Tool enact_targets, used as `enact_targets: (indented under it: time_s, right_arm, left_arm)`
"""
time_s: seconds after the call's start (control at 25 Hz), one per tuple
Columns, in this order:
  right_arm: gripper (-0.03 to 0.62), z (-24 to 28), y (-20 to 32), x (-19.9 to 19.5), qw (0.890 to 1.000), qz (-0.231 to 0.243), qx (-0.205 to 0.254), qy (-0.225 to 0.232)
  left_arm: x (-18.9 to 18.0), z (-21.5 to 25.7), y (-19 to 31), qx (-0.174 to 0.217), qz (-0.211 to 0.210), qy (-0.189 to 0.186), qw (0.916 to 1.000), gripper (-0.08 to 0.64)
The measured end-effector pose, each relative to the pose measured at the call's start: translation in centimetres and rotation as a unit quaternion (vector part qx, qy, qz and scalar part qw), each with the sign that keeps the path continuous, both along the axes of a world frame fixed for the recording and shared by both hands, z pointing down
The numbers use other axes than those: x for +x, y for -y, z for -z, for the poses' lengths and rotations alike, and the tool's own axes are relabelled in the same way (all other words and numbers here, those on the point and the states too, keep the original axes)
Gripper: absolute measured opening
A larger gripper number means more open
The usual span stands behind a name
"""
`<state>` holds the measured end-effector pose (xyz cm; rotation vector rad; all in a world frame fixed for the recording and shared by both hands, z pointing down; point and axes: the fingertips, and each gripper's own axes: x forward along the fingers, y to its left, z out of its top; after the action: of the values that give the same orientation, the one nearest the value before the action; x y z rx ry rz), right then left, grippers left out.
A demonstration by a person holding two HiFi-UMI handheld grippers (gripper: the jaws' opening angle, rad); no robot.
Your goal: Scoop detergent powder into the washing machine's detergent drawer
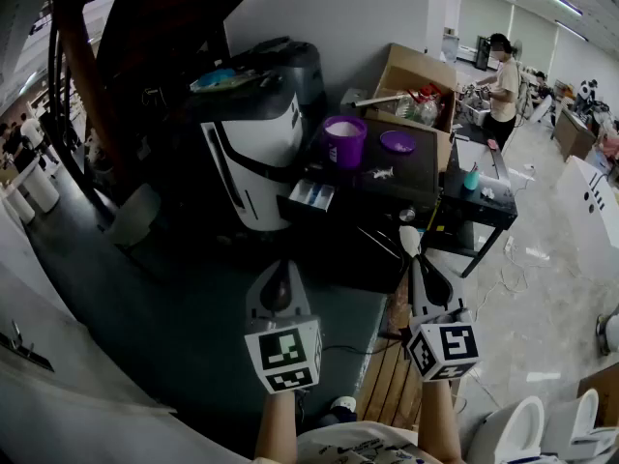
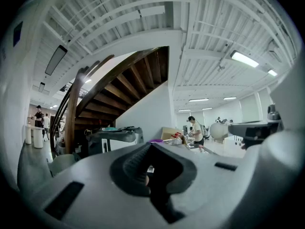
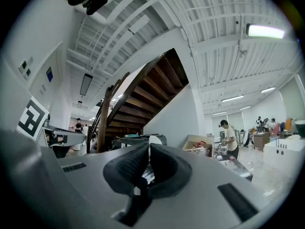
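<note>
The washing machine (image 1: 253, 153) stands ahead with its detergent drawer (image 1: 311, 195) pulled open. A purple tub (image 1: 344, 139) of white powder sits on the dark top to the drawer's right, its purple lid (image 1: 397, 142) beside it. My right gripper (image 1: 414, 265) (image 3: 147, 168) is shut on a white spoon (image 1: 410, 242) (image 3: 153, 139), whose bowl points up toward the drawer, well short of it. My left gripper (image 1: 278, 276) (image 2: 149, 170) hangs lower left of the drawer, its jaws together with nothing between them.
An open cardboard box (image 1: 418, 87) with clutter stands behind the tub. A low black table (image 1: 486, 201) with a teal bottle is at the right. A person (image 1: 503, 87) works far back. A dark staircase (image 1: 145, 27) rises at the left.
</note>
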<state>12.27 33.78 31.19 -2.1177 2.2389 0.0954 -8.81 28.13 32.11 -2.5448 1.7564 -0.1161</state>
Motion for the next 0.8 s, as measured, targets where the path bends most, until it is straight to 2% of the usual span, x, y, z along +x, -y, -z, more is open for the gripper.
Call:
enact_targets:
  time_s: [0.8]
  right_arm:
    - [0.021,-0.5,2.9,-0.6,1.000,0.000,-0.011,0.000]
  left_arm:
    - [-0.8,-0.6,2.9,-0.008,-0.006,0.001,0.9999,0.002]
